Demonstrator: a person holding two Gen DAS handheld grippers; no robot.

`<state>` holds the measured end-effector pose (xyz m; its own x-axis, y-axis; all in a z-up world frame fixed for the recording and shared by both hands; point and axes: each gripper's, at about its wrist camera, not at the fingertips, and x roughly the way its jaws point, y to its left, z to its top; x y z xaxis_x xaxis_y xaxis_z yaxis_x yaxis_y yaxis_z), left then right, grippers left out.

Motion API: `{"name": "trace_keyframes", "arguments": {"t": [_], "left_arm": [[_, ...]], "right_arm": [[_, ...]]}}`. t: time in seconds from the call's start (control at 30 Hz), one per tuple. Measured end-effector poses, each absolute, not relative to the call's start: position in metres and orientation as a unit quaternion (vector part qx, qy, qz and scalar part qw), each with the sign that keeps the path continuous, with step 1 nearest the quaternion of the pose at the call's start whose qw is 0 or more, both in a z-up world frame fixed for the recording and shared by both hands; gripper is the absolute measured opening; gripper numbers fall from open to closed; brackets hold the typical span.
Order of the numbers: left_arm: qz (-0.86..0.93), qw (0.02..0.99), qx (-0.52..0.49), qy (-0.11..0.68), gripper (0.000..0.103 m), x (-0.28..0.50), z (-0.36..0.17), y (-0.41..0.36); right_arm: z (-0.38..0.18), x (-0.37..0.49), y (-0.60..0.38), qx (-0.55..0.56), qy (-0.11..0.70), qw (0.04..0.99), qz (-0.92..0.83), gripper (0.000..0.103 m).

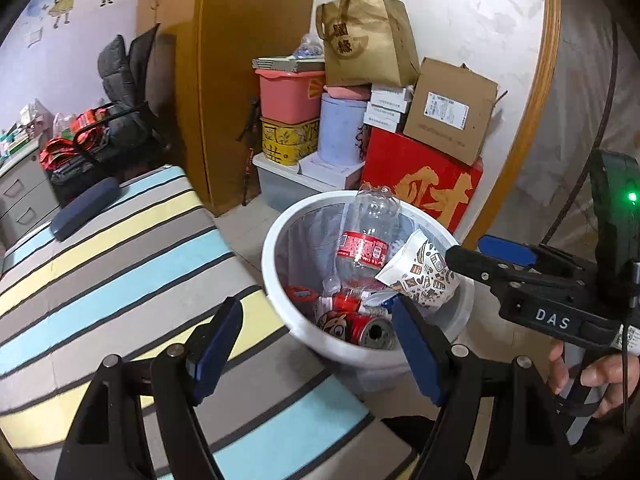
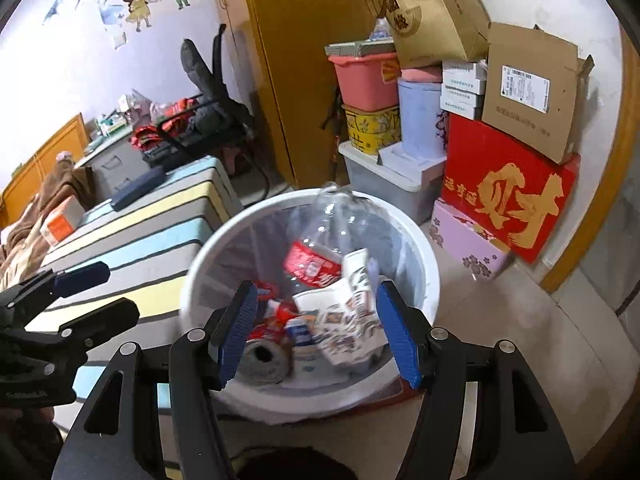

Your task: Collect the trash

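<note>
A white trash bin [image 1: 276,240] stands on the floor beside the striped bed; it also shows in the right wrist view [image 2: 200,264]. Inside lie a clear plastic bottle with a red label [image 1: 366,240], a red can [image 1: 360,330] and a patterned paper cup [image 1: 424,276]. The cup [image 2: 344,320] sits between the open fingers of my right gripper [image 2: 316,332], which hangs over the bin's near rim. The cup is blurred there; contact cannot be told. My left gripper [image 1: 316,348] is open and empty over the bed's edge, left of the bin. The right gripper [image 1: 472,258] reaches in from the right.
A striped bed [image 1: 120,264] with a dark blue case [image 1: 86,208] lies to the left. Stacked boxes stand behind the bin: a red box [image 1: 420,184], a cardboard box [image 1: 448,112], a pink tub [image 1: 288,96] and a paper bag [image 1: 364,40]. A wooden wardrobe [image 1: 240,60] is behind.
</note>
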<state>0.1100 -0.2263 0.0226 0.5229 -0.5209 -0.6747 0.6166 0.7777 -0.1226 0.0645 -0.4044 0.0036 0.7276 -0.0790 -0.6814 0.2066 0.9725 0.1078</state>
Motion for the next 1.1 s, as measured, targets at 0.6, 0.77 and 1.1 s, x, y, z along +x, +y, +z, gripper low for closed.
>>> {"name": "trace_keyframes", "arguments": {"t": [0.6, 0.77, 1.1], "left_arm": [[-0.208, 0.92, 0.051, 0.328, 0.079, 0.047, 0.015, -0.149], [-0.171, 0.934, 0.072, 0.307, 0.079, 0.03, 0.013, -0.139], [-0.158, 0.94, 0.047, 0.298, 0.079, 0.019, 0.01, -0.121]], "right_arm": [[0.002, 0.014, -0.331, 0.062, 0.305, 0.947, -0.079, 0.063], [-0.001, 0.007, -0.32, 0.068, 0.298, 0.948, -0.083, 0.063], [-0.005, -0.002, -0.301, 0.057, 0.285, 0.953, -0.09, 0.063]]}}
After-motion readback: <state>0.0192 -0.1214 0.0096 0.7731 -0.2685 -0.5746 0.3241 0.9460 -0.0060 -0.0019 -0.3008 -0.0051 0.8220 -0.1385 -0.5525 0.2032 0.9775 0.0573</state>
